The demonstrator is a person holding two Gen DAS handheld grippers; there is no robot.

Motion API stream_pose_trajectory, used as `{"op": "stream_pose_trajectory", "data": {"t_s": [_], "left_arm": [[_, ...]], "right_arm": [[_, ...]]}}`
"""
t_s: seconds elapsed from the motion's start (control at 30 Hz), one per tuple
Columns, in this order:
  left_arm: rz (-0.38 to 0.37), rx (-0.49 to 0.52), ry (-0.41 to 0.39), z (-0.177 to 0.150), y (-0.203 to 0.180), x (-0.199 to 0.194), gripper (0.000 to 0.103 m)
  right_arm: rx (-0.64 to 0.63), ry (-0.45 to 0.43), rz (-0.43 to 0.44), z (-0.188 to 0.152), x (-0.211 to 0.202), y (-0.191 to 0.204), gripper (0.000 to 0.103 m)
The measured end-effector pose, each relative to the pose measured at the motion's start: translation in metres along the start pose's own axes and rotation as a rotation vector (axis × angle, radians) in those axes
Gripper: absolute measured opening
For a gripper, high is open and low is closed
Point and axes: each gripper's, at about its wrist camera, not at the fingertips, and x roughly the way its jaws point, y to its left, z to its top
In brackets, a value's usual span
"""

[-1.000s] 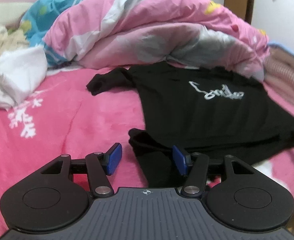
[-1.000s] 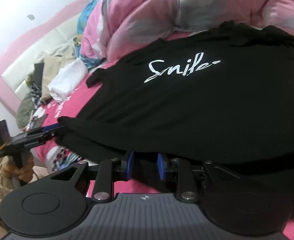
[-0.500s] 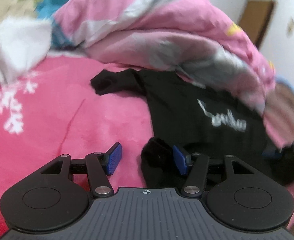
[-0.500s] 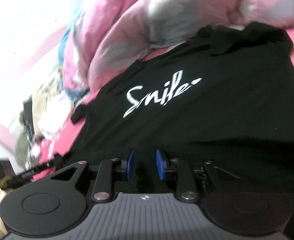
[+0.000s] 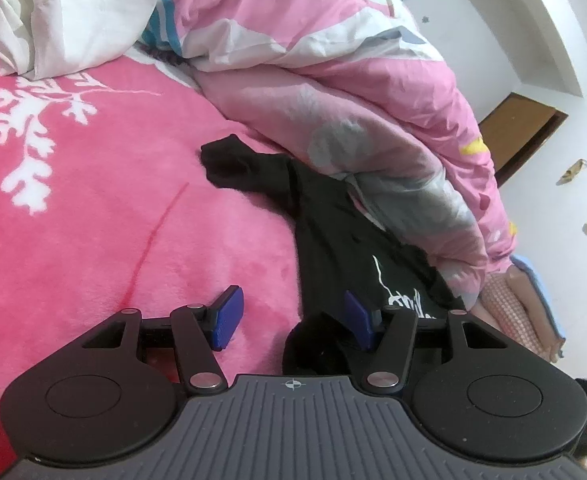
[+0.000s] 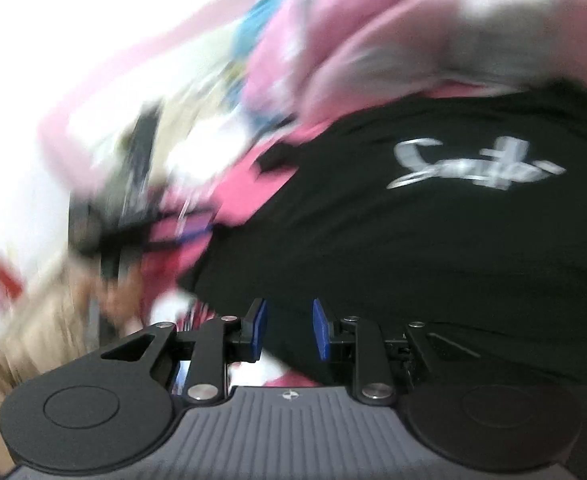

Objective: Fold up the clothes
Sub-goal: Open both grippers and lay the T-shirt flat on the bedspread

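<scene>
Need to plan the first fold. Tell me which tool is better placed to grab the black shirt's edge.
Left, probably. The left tool is open with the black shirt's bunched corner between its pads; the right tool is narrower, and its view is blurred.

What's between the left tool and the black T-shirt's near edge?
Nothing visible. The left tool hangs open over the pink blanket, with the black T-shirt edge already by its right pad. The pink duvet overlaps only the far side.

Black T-shirt [image 5: 333, 216] with white script lies on a pink blanket [image 5: 105, 208] with white branch print.
</scene>
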Motion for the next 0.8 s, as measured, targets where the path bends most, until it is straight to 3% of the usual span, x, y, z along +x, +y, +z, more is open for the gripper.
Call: {"op": "stream_pose_trajectory", "data": {"t_s": [0.1, 0.27, 0.4, 0.6, 0.73, 0.8], "left_arm": [[-0.027, 0.006, -0.003, -0.001, 0.004, -0.002, 0.056], [-0.058, 0.013, -0.003, -0.001, 0.010, -0.010, 0.056], [-0.079, 0.005, -0.001, -0.001, 0.015, -0.013, 0.056], [-0.091, 0.000, 0.002, 0.000, 0.016, -0.013, 0.058], [-0.099, -0.002, 0.001, -0.001, 0.018, -0.016, 0.058], [-0.104, -0.003, -0.001, -0.001, 0.019, -0.019, 0.058]], "right_arm": [[-0.056, 0.040, -0.071, 0.012, 0.033, 0.006, 0.025], [0.140, -0.130, -0.183, 0.042, 0.026, -0.027, 0.026], [0.100, -0.126, -0.102, 0.040, 0.014, -0.012, 0.026], [-0.159, 0.032, 0.059, 0.027, 0.049, 0.043, 0.026], [-0.152, 0.056, -0.006, 0.041, 0.097, 0.043, 0.025], [-0.030, -0.022, -0.028, 0.056, 0.099, 0.026, 0.025]]}}
